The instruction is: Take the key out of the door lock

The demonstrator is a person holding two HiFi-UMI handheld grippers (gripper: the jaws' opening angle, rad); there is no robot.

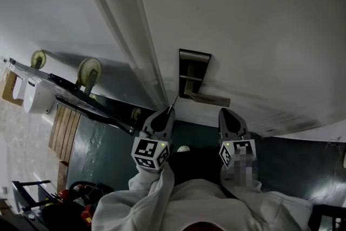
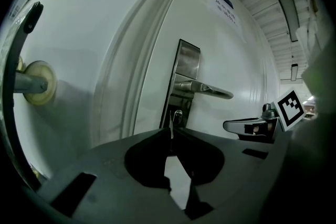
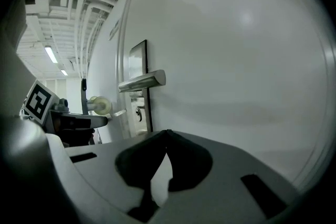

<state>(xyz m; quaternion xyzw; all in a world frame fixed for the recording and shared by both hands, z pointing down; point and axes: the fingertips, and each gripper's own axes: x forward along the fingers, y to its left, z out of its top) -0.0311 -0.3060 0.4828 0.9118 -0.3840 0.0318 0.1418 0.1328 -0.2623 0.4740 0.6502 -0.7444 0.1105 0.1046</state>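
Centrally, left gripper (image 2: 171, 136) pinches the thin silver key (image 2: 171, 122) before the steel lock plate (image 2: 186, 60); right gripper (image 3: 167, 132) pressed together, empty. Tugged crooked, it could slip free.

Three cameras close to one white door (image 1: 243, 19)
The head view looks steeply down; both gripper views face the door almost level; all three share the handle (image 1: 208, 97).

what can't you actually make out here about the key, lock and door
Key: the left gripper view shows only a thin edge-on sliver. The shut left gripper covers the rest, so its shape is unreadable.
Keyhole: too small in the right gripper view to see inside.
Door label: in the left gripper view the print is too small and blurred to read.
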